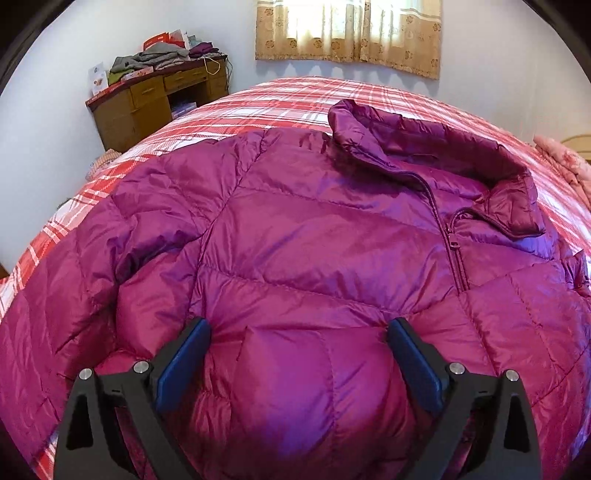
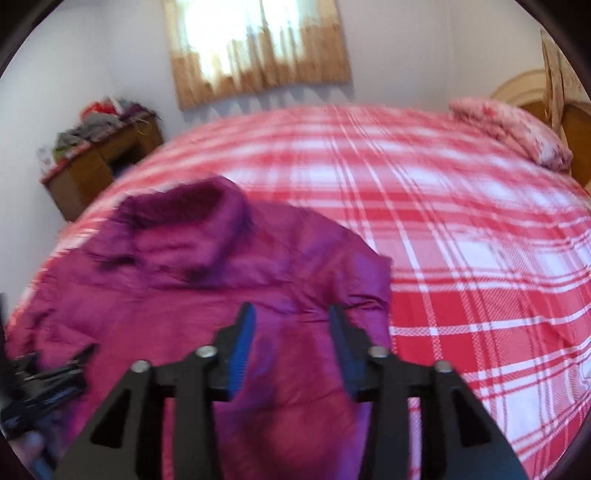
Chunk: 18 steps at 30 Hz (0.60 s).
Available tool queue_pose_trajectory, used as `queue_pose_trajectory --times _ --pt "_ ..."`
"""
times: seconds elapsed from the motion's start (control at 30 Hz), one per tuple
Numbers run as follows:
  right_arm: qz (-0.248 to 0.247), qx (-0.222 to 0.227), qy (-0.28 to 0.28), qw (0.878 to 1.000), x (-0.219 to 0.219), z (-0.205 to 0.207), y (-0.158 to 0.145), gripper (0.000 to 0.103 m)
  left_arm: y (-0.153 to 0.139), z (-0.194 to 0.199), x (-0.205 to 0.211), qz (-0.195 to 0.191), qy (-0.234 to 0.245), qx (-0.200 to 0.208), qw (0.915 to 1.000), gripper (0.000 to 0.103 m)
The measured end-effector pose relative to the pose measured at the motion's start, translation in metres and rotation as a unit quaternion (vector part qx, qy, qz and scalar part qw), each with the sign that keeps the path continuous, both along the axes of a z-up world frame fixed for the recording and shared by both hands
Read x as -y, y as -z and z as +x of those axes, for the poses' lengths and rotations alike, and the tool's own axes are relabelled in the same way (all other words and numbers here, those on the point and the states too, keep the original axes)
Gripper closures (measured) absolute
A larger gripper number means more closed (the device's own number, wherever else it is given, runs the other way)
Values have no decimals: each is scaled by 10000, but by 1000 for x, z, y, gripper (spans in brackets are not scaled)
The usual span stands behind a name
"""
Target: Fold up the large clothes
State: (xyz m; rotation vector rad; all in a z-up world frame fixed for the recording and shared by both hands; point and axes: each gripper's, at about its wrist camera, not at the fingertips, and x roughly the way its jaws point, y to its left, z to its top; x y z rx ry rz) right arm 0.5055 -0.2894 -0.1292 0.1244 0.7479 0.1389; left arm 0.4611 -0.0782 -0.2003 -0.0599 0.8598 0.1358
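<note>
1. Lying front-up on the red plaid bedspread [image 2: 461, 229], the magenta puffer jacket [image 1: 314, 229] has its zipper partly undone (collar toward the curtain [image 1: 347, 33]).
2. Left gripper [image 1: 298, 328] – jaws spread wide, pads pressing into a puffed panel, nothing pinched.
3. Right gripper [image 2: 291, 314] – jaws parted above the jacket's edge; the view is blurred.
</note>
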Motion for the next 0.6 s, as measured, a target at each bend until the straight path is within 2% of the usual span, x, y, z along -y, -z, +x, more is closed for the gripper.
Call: queue_pose_trajectory --times 0.1,0.2,0.3,0.6 --pt "-25 74 -424 9991 -23 -20 -5 53 -1 -2 -2 -78 -12 17 10000 6" --pt "-327 -191 -763 9964 -49 -24 17 54 0 -3 -3 -88 -32 2 10000 6" --pt "-482 -468 -818 9944 -57 -21 42 53 0 -3 -2 -48 -36 -18 10000 6" --pt "-415 -523 -810 9945 -52 -16 48 53 0 -6 -6 -166 -44 22 9999 5"
